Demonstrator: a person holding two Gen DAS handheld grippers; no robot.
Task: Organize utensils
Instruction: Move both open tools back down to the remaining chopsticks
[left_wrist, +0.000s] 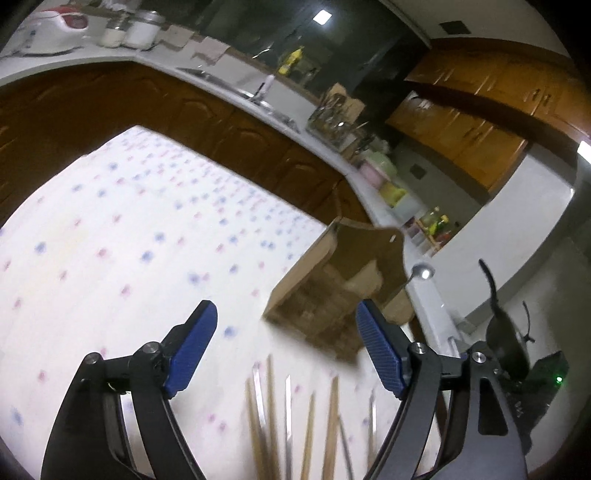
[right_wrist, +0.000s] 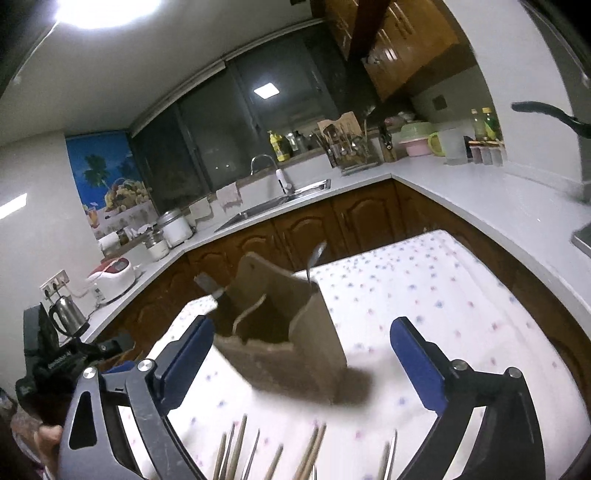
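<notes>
A brown cardboard utensil holder (left_wrist: 332, 288) stands on the white dotted tablecloth (left_wrist: 129, 229), with a metal spoon (left_wrist: 421, 275) sticking out of it. It also shows in the right wrist view (right_wrist: 291, 332), where the spoon (right_wrist: 316, 254) and another utensil (right_wrist: 208, 284) poke out. Several wooden and metal sticks (left_wrist: 295, 417) lie on the cloth below the left gripper (left_wrist: 286, 354), which is open and empty. The right gripper (right_wrist: 301, 360) is open and empty, just short of the holder, with the loose sticks (right_wrist: 295, 454) beneath it.
A kitchen counter (right_wrist: 461, 184) with a sink (right_wrist: 273, 203), a dish rack (right_wrist: 351, 151), jars and containers wraps around behind the table. A kettle (right_wrist: 68, 314) and cooker (right_wrist: 110, 275) stand at left. A dark pan (left_wrist: 506, 332) sits at right.
</notes>
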